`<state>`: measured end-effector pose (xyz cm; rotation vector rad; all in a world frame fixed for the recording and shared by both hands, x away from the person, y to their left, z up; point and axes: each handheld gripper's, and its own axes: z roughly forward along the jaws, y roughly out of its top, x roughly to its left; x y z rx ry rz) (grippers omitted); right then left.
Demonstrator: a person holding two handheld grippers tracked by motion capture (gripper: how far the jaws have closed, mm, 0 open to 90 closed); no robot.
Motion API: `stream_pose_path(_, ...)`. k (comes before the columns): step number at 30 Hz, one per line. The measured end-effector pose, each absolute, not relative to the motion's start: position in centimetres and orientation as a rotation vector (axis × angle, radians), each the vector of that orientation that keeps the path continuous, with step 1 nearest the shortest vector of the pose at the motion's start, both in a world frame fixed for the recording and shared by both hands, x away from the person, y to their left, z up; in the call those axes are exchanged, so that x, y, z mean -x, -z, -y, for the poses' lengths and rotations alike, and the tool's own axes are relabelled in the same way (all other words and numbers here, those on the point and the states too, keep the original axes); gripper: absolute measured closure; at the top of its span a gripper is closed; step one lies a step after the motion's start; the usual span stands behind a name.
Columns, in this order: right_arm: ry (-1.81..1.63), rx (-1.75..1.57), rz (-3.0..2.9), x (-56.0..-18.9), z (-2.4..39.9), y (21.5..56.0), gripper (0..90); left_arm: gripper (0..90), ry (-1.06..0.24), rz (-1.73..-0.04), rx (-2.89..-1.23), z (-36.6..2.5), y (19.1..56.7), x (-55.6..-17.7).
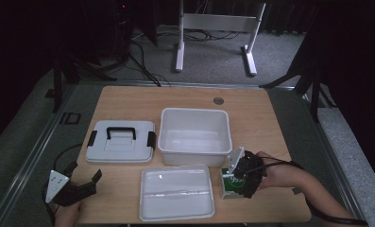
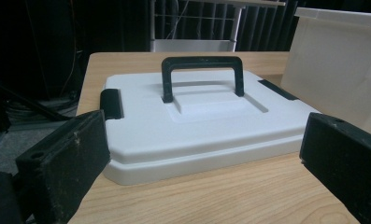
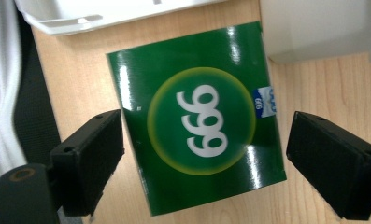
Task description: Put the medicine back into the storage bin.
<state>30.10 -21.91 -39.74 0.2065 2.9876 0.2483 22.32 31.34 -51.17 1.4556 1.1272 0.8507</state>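
The right gripper (image 1: 244, 176) is seen with its fingers (image 3: 87, 161) spread wide, one to each side of a green box (image 3: 199, 116); the left finger lies just at the box's edge, the other stands apart from it, and no grip is made. The box rests on the surface (image 1: 128, 99), just beside the white bin (image 1: 194, 135) and the clear tray (image 1: 175, 191). The right hand (image 1: 275, 175) is reached in from the right, forearm low over the surface.

The left gripper (image 1: 79, 182) is held level near the surface's near-left edge, its fingers (image 2: 66, 165) wide apart and empty, pointed at the grey lid (image 2: 197, 126) with its black handle (image 2: 202, 70) just ahead.
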Motion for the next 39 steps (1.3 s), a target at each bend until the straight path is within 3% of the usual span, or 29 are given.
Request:
stream_pose_path(29, -0.222, -0.106, -2.938, -31.4, 20.4, 40.5, 9.4, 1.4, -0.841, -1.128, -1.456, -31.4, 51.2, -22.3)
stream_pose_path(35, -0.159, -0.099, -2.978, -32.0, 20.2, 42.0, 9.3, 1.4, -0.838, -1.129, -1.455, -31.4, 51.2, -22.3)
stream_pose_path(39, -0.207, -0.095, -2.989, -32.0, 20.5, 41.6, 14.9, 1.4, -0.837, -1.130, -1.454, -31.4, 51.2, -22.4)
